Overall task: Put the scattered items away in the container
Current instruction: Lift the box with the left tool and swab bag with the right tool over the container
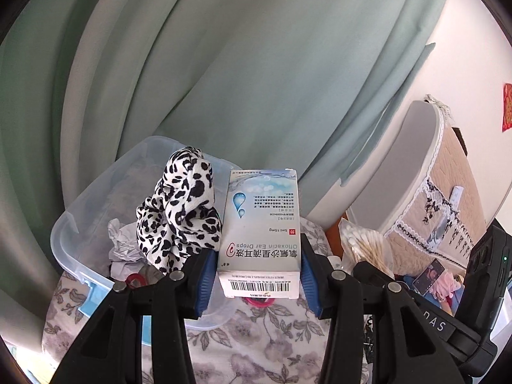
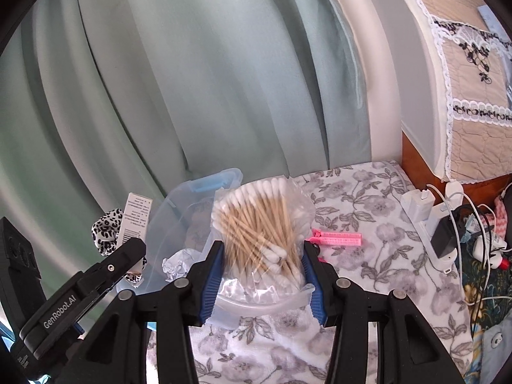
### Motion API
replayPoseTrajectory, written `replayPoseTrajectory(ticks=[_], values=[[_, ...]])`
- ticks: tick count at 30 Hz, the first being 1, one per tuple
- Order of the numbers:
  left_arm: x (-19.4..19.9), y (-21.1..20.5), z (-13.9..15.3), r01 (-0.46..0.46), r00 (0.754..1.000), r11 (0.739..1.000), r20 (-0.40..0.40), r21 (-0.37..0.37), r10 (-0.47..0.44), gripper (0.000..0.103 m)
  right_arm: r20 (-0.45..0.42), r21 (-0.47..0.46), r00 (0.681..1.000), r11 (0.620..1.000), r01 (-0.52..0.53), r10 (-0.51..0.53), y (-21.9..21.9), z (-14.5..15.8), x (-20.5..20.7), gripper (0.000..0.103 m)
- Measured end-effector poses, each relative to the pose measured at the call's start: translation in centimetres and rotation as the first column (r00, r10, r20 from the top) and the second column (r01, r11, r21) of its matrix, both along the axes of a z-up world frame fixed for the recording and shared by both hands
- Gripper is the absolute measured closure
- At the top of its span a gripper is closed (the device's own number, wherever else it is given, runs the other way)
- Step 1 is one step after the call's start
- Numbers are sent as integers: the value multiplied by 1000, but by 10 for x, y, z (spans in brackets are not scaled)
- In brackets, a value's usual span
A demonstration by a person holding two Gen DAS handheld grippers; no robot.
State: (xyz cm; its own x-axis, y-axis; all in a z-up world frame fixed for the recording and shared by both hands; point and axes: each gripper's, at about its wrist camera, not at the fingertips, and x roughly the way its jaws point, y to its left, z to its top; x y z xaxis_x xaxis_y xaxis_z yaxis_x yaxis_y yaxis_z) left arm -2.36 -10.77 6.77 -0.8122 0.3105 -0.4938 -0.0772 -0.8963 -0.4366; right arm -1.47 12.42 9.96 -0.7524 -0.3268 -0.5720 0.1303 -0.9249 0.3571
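Clearance over the one clear plastic storage box (image 1: 80, 224) is what both loads need before release. One white ear-drops carton (image 1: 260, 233) and one leopard-print fabric scrunchie (image 1: 179, 214) are clamped together in the left gripper (image 1: 256, 275), near the box rim. One clear bag of wooden cotton swabs (image 2: 262, 233) is gripped by the right gripper (image 2: 262, 275). One pink clip (image 2: 336, 239), possibly two, is left on the cloth.

Green curtain (image 1: 224, 64), floral cloth (image 2: 368, 224), chargers (image 2: 425, 211).
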Motion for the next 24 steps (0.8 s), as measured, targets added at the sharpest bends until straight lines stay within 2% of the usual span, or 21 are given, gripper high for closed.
replayPoseTrajectory(ticks=[7, 11, 24], values=[[-4, -39, -9, -115, 993, 993, 30, -21, 115, 54, 18, 36, 997, 996, -80, 80, -36, -6, -9, 53], [-8, -53, -14, -146, 988, 989, 49, -20, 147, 54, 21, 54, 992, 990, -127, 126, -57, -7, -16, 53], [-19, -69, -22, -133, 990, 991, 49, -2, 133, 54, 40, 105, 972, 966, -235, 232, -110, -17, -32, 53]])
